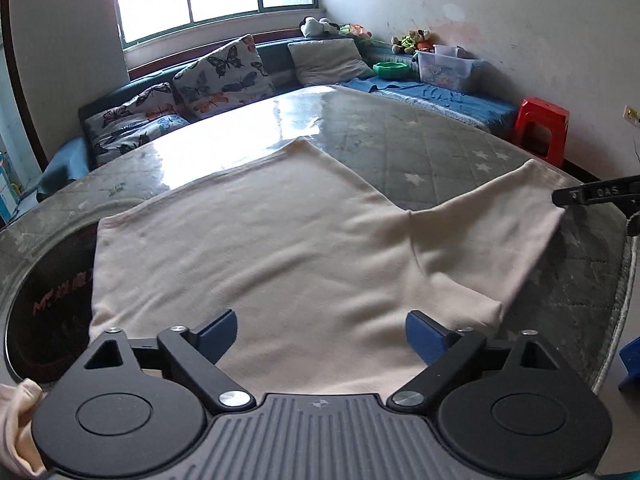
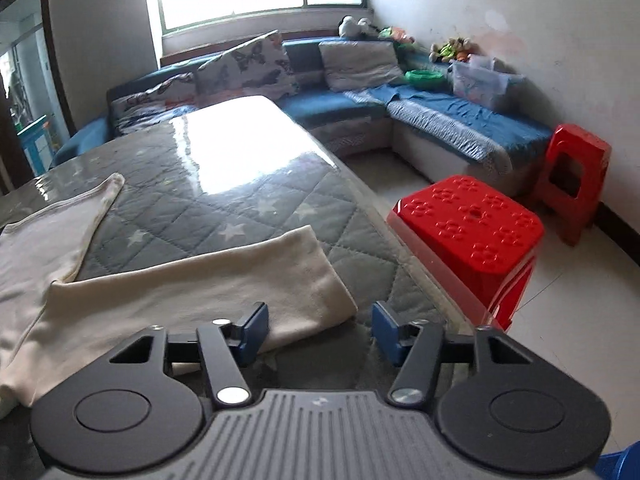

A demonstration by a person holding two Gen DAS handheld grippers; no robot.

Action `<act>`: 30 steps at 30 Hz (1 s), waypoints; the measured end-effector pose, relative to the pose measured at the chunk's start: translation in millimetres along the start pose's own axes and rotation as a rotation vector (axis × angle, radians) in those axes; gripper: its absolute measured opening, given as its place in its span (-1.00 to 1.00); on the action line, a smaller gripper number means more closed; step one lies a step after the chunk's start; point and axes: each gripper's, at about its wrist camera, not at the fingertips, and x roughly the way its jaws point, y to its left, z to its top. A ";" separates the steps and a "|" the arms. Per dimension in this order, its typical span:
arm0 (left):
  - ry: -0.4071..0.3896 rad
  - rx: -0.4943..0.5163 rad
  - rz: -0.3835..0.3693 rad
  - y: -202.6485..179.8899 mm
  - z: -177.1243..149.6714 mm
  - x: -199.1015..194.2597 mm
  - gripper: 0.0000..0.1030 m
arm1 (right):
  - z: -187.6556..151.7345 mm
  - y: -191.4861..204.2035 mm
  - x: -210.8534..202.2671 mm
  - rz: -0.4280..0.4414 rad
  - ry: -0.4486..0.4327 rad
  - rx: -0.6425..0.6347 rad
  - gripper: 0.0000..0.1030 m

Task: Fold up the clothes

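Observation:
A cream long-sleeved shirt (image 1: 260, 240) lies spread flat on the quilted grey table (image 1: 400, 140). Its sleeve (image 1: 480, 232) stretches out to the right. My left gripper (image 1: 320, 330) hovers over the near part of the shirt's body, jaws wide open, nothing pinched between the blue pads. The right wrist view shows the same sleeve (image 2: 200, 284) lying across the table (image 2: 240, 208), its cuff end just ahead of the left blue pad. My right gripper (image 2: 318, 330) is open beside that cuff and holds nothing. A black part of it (image 1: 592, 194) shows by the cuff in the left wrist view.
A red plastic stool (image 2: 468, 224) stands close against the table's right edge, and a second one (image 2: 576, 168) by the wall. A blue corner sofa (image 2: 340, 104) with cushions runs behind the table. A dark round patch (image 1: 44, 292) lies left of the shirt.

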 end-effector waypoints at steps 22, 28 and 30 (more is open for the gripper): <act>0.007 0.045 0.008 -7.7 -15.1 -2.1 0.86 | 16.1 5.0 19.2 -0.097 -0.055 -0.077 -0.53; 0.004 0.040 -0.004 -10.4 -12.1 -3.9 0.89 | 28.9 12.9 -1.5 -0.052 -0.111 -0.082 0.03; -0.005 0.036 -0.011 -10.9 -11.6 -6.0 0.92 | 32.3 21.7 -3.8 -0.002 -0.124 -0.092 0.05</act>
